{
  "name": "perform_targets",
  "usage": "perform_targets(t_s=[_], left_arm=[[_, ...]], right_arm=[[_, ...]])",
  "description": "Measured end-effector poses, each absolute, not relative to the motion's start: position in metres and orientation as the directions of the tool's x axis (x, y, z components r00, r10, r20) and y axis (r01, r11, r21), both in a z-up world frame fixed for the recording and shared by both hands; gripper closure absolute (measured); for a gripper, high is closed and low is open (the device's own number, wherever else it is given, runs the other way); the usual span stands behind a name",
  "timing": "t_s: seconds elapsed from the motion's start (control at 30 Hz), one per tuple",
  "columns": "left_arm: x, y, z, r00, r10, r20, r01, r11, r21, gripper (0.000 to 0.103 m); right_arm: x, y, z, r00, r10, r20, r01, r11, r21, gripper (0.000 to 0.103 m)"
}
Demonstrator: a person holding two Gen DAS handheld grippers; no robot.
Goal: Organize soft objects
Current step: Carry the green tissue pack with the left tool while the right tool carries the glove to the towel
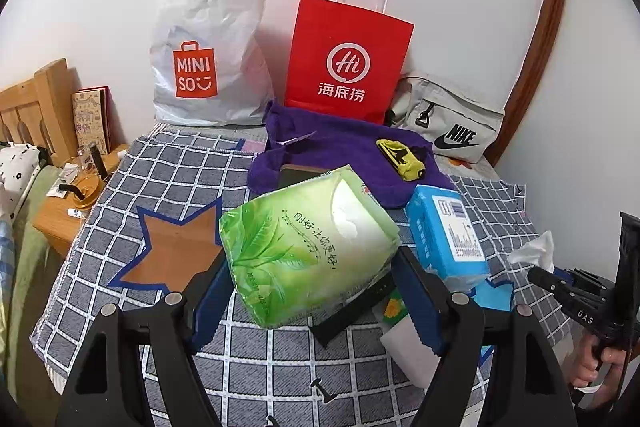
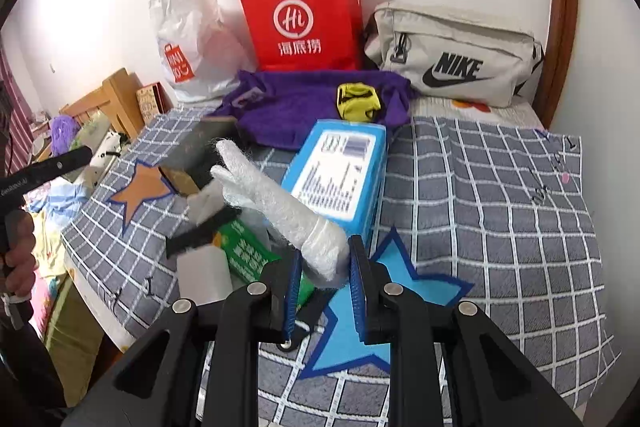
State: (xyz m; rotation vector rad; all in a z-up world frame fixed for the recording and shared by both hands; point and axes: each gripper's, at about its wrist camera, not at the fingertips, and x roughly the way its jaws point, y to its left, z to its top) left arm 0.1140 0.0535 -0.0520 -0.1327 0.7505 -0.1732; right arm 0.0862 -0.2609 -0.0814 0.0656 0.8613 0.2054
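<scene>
A green soft tissue pack (image 1: 308, 239) hangs above the checked cloth (image 1: 120, 195), and my left gripper (image 1: 314, 291) is shut on its two sides. My right gripper (image 2: 325, 275) is shut on the lower end of a white fuzzy roll (image 2: 280, 203), which sticks up and away over the bed. In the left wrist view the right gripper (image 1: 580, 291) shows at the right edge with the white roll (image 1: 536, 251) poking out. A blue tissue pack (image 2: 340, 175) lies on the cloth beside a blue star patch (image 2: 360, 327). An orange star patch (image 1: 172, 255) lies to the left.
A purple towel (image 1: 344, 151) with a yellow item (image 1: 400, 155) on it lies behind. A Miniso bag (image 1: 208, 47), a red paper bag (image 1: 348, 59) and a grey Nike bag (image 2: 456, 55) stand against the wall. A white block (image 2: 204, 275) and a green packet (image 2: 244, 255) lie below.
</scene>
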Motion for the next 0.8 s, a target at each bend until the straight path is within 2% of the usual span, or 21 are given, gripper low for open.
perform_targets(t_s=[0.8], left_arm=[[0.187,0.05,-0.042,0.696,-0.188,-0.693,0.091,0.98,-0.175,0.026]], right_arm=[[0.167,-0.264,-0.045,0.678,0.183,-0.712,-0.141,0.983,0.119,0.081]])
